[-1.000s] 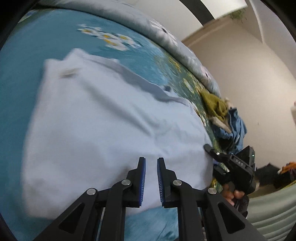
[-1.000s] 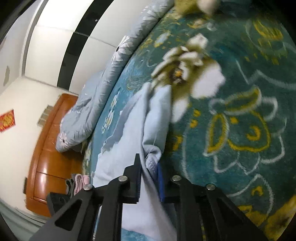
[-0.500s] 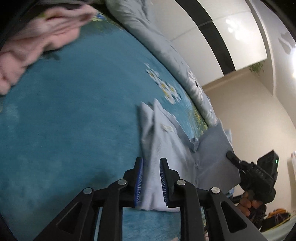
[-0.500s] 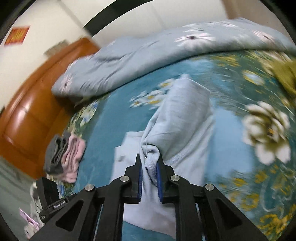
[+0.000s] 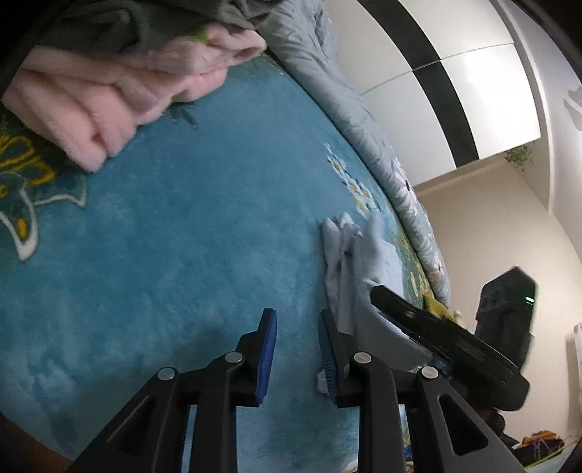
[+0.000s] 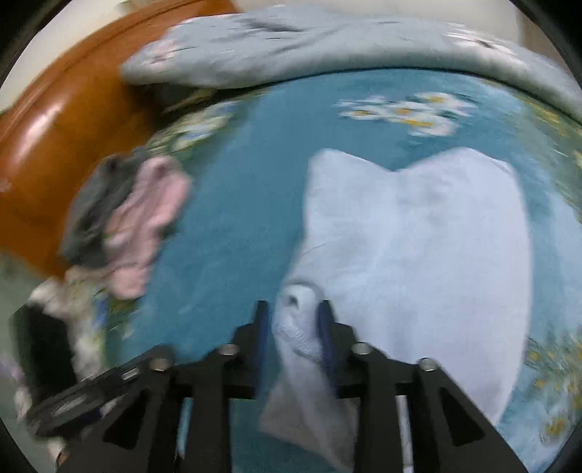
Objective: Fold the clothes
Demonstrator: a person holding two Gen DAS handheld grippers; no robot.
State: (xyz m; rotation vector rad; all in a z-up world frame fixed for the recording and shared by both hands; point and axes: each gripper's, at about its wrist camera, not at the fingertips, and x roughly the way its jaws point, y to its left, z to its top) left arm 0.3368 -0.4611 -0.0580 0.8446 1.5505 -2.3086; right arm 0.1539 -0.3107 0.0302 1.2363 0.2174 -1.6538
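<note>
A pale blue garment [image 6: 414, 236] lies folded over on the teal bed cover. My right gripper [image 6: 293, 327] holds a bunched edge of it between its blue pads, jaws a little apart around the cloth. In the left wrist view the same garment [image 5: 349, 262] lies to the right of my left gripper [image 5: 296, 349], which is open and empty over the bare cover, its right finger against the garment's near edge. The right gripper's black body [image 5: 436, 338] reaches in from the right over the garment.
Folded pink [image 5: 109, 98] and dark grey [image 5: 127, 25] clothes lie stacked at the far left of the bed, also seen in the right wrist view [image 6: 145, 222]. A grey-blue floral quilt [image 6: 327, 47] runs along the far side. A wooden headboard [image 6: 47, 120] stands at left.
My left gripper has let go of the garment and opened, swinging left toward the pink stack. My right gripper has carried its held edge across, folding the garment over.
</note>
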